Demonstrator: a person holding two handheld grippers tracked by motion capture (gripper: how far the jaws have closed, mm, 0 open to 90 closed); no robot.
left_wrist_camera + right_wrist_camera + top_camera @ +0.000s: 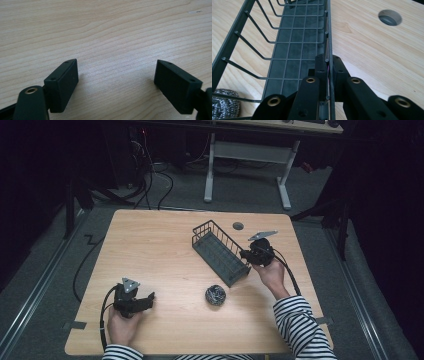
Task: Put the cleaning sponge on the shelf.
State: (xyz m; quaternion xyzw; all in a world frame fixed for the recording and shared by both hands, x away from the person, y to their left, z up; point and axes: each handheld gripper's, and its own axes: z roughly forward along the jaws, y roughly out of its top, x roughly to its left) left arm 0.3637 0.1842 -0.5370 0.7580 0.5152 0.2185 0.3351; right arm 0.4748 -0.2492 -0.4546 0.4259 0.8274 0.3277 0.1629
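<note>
A dark wire basket [218, 252] lies slantwise on the wooden table, right of centre. My right gripper [246, 254] is shut on the basket's near right rim; in the right gripper view the two jaws pinch the rim wire of the basket [294, 50] between them. A steel wool ball [215, 295] rests on the table just in front of the basket, and that steel wool ball [223, 103] peeks in at the lower left of the right gripper view. My left gripper [150, 299] rests low over the table at the front left, open, with bare wood between its pads [65, 82].
A round cable hole [238, 225] sits in the table behind the basket; the same hole [390, 17] lies beyond the rim. The table's front edge [200, 353] runs close to both forearms. A desk frame [250, 155] and cables stand on the floor behind.
</note>
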